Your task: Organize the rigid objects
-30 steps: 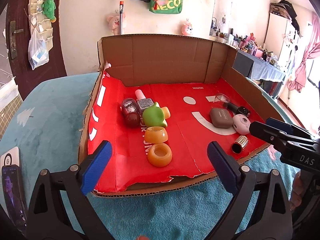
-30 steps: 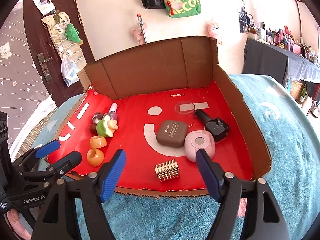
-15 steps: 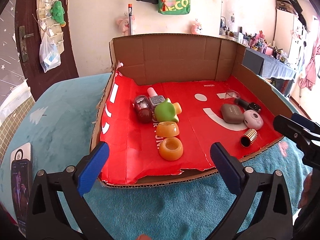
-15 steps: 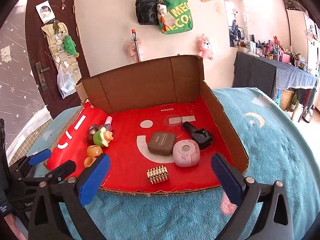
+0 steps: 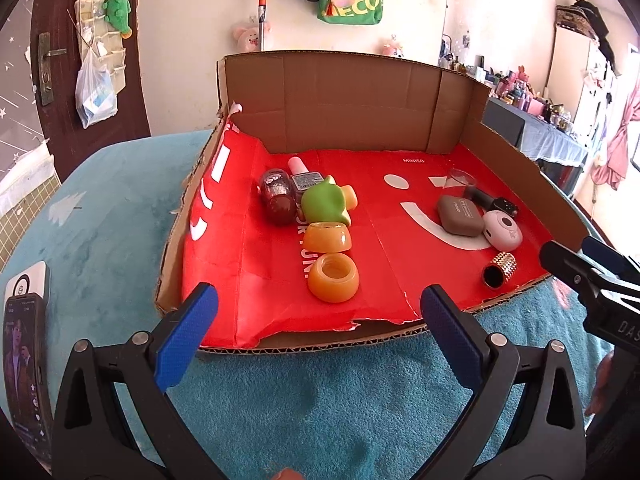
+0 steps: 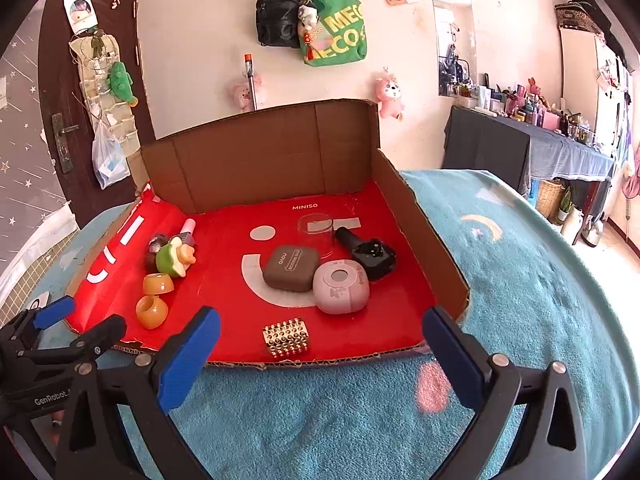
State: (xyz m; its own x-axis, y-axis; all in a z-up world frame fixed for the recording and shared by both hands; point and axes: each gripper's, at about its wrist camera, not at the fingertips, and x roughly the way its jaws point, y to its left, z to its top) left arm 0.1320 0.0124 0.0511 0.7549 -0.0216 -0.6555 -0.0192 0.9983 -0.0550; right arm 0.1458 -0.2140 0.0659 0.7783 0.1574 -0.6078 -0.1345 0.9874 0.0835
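Cardboard tray [image 6: 420, 216], red-lined, is holding glossy orange rings [image 5: 333, 278], studded gold cylinder [image 6: 286, 337], rounded cases; left gripper [image 5: 318, 324] and right gripper [image 6: 320, 346] are gaping wide, holding nothing.

Both views are bright, daylight coming in from the right side of the room. The white wall [image 6: 200, 60] looks a bit washed out. Heavy fisheye bend with black corners. The red liner [image 5: 400, 272] shows mild sheen, and soft shadows sit under the small items. Focus is decent; far shelves on the right go mushy.
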